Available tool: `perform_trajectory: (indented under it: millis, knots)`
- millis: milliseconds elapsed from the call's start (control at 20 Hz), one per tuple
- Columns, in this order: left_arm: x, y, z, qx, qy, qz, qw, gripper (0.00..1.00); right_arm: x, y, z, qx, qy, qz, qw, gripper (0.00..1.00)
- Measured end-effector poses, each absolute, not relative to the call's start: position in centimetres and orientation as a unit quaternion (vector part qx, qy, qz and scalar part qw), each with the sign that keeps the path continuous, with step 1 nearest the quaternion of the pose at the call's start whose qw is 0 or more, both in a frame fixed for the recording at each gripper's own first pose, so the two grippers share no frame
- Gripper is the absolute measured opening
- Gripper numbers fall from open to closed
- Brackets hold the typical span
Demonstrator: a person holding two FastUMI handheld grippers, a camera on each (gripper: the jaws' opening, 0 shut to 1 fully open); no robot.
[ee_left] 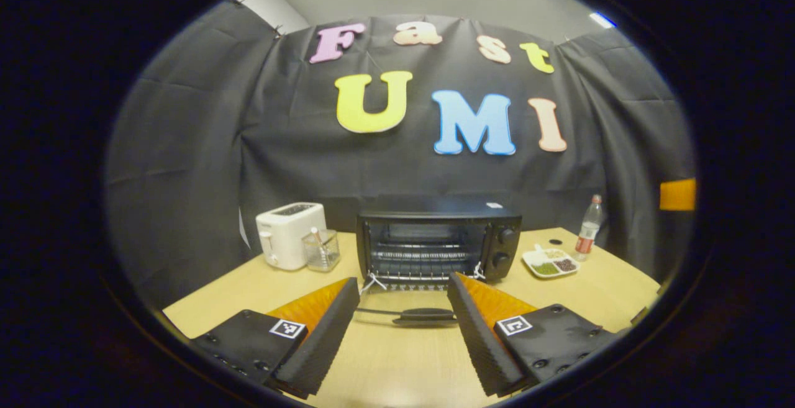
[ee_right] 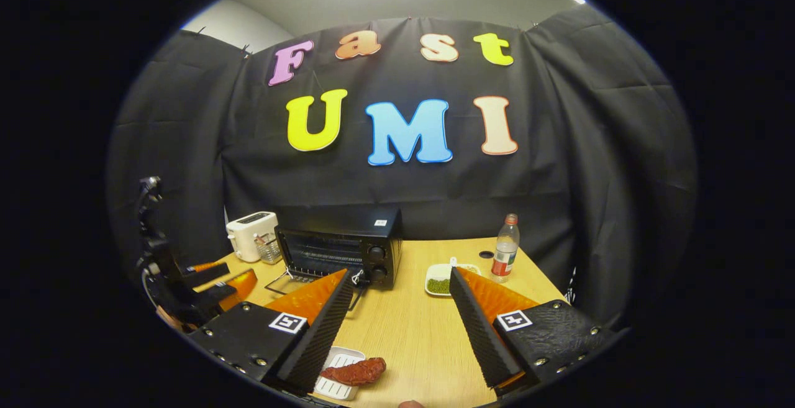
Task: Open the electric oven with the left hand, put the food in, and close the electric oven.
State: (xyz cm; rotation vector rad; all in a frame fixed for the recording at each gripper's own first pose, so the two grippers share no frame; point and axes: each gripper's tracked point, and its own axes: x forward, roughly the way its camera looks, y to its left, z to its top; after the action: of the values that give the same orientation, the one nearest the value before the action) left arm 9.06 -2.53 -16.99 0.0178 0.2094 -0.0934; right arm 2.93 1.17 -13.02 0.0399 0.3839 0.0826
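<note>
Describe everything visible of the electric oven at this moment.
The oven is a small black box with a flat top, standing on the wooden table before the black cloth wall. Its door is folded down flat toward the front, the dark handle at its near edge. A wire rack sits inside; two knobs are stacked at its right. Neither gripper touches it.

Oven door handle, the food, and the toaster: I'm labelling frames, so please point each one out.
Oven door handle (ee_left: pixel 427 315), left gripper view, on the middle of the dark grip bar.
Food (ee_right: pixel 353 371), right gripper view, on the reddish piece's centre.
Toaster (ee_left: pixel 287 234), left gripper view, on its white front face.
</note>
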Motion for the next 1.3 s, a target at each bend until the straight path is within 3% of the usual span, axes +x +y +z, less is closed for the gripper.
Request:
perform_trajectory:
  millis: [50,200,350,500,700,750,800,900,1000,1050,1200,1300]
  knots:
    - [8.5,-2.2,-15.3,0.013,0.089,-0.047,0.995,0.96,2.9,1.4,-13.8,0.023,0.203,0.049,0.978,0.95]
    - [6.7,-1.9,-10.9,0.021,0.053,-0.047,0.997,0.92,2.5,2.1,-16.7,0.052,0.246,0.073,0.965,0.96]
    - [5.4,-1.6,-8.0,0.017,0.031,-0.040,0.999,1.00,1.6,2.9,-20.2,0.088,0.303,0.094,0.944,0.96]
    - [4.4,-1.0,-6.2,0.005,0.018,-0.029,0.999,0.96,0.7,3.6,-22.9,0.133,0.357,0.108,0.918,0.98]
    - [4.1,-0.3,-5.1,0.014,0.007,-0.019,1.000,0.99,-0.4,4.0,-26.9,0.195,0.421,0.101,0.880,0.98]
    - [4.1,-0.2,-4.9,0.018,0.007,-0.019,1.000,0.99,-0.6,4.0,-27.7,0.210,0.434,0.098,0.870,0.92]
    - [4.1,-0.1,-4.9,0.020,0.006,-0.018,1.000,0.99,-0.9,4.0,-28.4,0.226,0.446,0.095,0.861,0.99]
    - [4.0,0.3,-4.6,0.020,0.006,-0.014,1.000,0.99,-1.6,4.8,-29.6,0.266,0.469,0.101,0.836,0.98]
    - [3.8,0.7,-4.5,0.021,0.005,-0.011,1.000,0.99,-2.2,5.4,-30.5,0.319,0.496,0.095,0.802,0.84]
    - [3.7,0.8,-4.4,0.022,0.005,-0.010,1.000,0.96,-2.7,5.9,-30.9,0.348,0.507,0.093,0.783,0.82]
    - [3.6,1.4,-4.8,0.024,0.010,-0.007,1.000,0.99,-3.7,7.1,-31.9,0.404,0.533,0.091,0.738,0.82]
    - [3.6,1.9,-4.9,0.022,0.012,-0.003,1.000,0.99,-4.0,7.1,-32.6,0.417,0.536,0.078,0.729,0.82]
